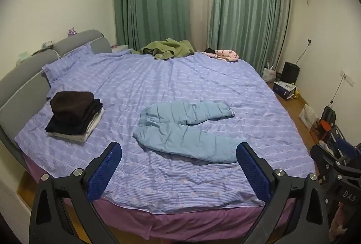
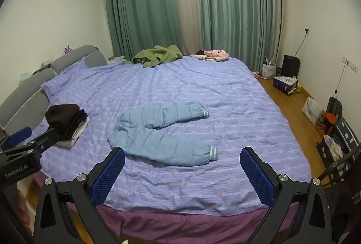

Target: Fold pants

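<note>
Left tongs (image 1: 178, 153) agape, pants (image 1: 185, 131), clothes stack (image 1: 75, 115)

Dim even light, fisheye-bent edges, dark corners

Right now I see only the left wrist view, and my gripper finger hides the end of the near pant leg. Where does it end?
Observer: The near cuff lies flat on the bedspread, with striped ribbing, pointing right.
Operator: Is the right gripper holding anything?
Observer: No. The right gripper is open, apart from the pants.
Operator: Is anything on the floor past the bed?
Observer: A small pink toy lies beside the white bag.
</note>
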`<state>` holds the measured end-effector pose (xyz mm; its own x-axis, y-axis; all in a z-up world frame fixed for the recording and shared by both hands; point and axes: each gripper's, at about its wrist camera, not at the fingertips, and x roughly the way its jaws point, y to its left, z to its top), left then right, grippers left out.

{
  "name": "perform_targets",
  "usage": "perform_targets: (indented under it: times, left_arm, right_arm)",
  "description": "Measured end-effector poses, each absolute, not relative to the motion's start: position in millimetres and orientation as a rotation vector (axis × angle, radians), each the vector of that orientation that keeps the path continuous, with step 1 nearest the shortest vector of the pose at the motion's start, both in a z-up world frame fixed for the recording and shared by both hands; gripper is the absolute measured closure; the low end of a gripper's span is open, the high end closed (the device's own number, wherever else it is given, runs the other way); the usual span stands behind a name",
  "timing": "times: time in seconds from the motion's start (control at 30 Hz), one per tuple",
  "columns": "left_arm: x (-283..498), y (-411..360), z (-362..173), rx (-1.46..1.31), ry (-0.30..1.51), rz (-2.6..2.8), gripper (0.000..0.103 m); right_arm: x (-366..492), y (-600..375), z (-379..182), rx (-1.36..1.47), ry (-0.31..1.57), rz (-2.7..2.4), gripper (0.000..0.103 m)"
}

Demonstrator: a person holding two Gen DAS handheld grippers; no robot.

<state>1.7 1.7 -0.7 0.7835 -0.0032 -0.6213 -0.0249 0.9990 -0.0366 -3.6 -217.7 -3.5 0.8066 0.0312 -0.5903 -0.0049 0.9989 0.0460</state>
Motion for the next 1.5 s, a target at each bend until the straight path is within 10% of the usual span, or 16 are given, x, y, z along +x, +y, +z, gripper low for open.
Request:
perform_targets:
  times: [1.5]
  left_arm:
    - [4,-9,13,-0.015,0.644,-0.013,0.0]
  right_arm:
    - [0,-217,2,0.057,0.613,0.039,0.0]
